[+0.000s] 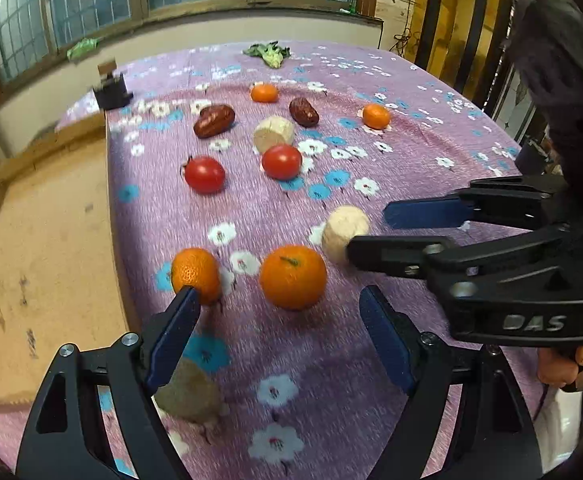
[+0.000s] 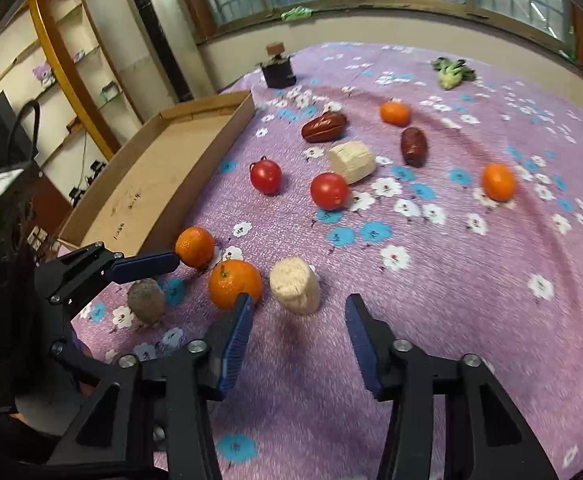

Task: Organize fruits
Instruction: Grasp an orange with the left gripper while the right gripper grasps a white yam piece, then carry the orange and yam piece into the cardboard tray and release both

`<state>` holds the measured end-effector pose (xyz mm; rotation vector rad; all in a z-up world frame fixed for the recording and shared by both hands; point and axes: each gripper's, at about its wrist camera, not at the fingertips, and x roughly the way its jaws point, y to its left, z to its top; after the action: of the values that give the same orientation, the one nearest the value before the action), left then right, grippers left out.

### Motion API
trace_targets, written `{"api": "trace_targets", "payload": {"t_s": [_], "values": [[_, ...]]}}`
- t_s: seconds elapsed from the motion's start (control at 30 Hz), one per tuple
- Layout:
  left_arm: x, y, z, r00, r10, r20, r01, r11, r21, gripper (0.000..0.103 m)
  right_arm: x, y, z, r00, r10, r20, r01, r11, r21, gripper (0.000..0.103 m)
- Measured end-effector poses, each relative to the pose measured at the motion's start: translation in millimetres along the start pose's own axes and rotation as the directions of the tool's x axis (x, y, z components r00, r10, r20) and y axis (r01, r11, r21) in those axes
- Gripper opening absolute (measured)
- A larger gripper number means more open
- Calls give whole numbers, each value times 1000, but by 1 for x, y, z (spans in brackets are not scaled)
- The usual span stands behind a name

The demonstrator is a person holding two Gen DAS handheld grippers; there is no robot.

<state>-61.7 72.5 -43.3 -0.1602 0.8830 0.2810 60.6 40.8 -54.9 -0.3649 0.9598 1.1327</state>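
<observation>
Orange mandarin is lying ahead of the released left gripper; right gripper fingers are gaping near the pale chunk.

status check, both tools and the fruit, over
Left tool open, lined up on big orange. Right tool open near pale chunk. Fruit loose on cloth; cardboard tray holds none. Nothing blocking.

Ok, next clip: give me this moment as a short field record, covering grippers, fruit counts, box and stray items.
left gripper: open, empty, over the near oranges
right gripper: open, empty, facing the near pale chunk
oranges: four, nearest one between the left gripper's fingers, ungripped
tomatoes: two, e.g.
dates: two, e.g.
pale chunks: two
cardboard box: at the cloth's edge, no fruit seen inside
other: brown lump, leafy vegetable, flowered cloth
</observation>
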Motion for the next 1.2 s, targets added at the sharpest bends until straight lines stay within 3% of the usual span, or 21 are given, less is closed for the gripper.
{"api": "trace_targets", "payload": {"t_s": [0.2, 0.33, 0.5, 0.57, 0.63, 0.7, 0.83, 0.9, 1.2], "values": [[4, -10, 8, 1000, 13, 9, -14, 998, 65, 82, 18, -4, 8, 998, 47, -35, -47, 999, 14, 31], [7, -16, 14, 1000, 15, 1, -15, 995, 95, 82, -1, -13, 8, 1000, -12, 24, 11, 999, 30, 31], [15, -13, 19, 995, 102, -4, -101, 986, 136, 79, -35, -38, 0, 994, -71, 78, 64, 994, 94, 31], [16, -11, 18, 992, 128, -1, -127, 979, 157, 72, -46, -47, -5, 992, -90, 90, 79, 990, 121, 31], [13, -13, 17, 992, 125, 8, -124, 975, 184, 59, -52, -52, -9, 991, -87, 100, 73, 988, 139, 31], [13, -19, 16, 994, 113, 3, -111, 971, 210, 27, -56, -54, -11, 991, -81, 108, 63, 986, 157, 31], [14, -25, 16, 992, 123, -4, -119, 969, 217, 28, -61, -54, -18, 990, -67, 121, 44, 983, 180, 31], [8, -16, 16, 998, 55, -16, -52, 986, 157, 27, -63, -52, -18, 990, -66, 127, 43, 983, 176, 31], [-36, 5, 11, 999, -7, 50, 5, 998, 58, 27, -78, -38, -15, 985, -75, 158, 52, 988, 146, 31]]}}
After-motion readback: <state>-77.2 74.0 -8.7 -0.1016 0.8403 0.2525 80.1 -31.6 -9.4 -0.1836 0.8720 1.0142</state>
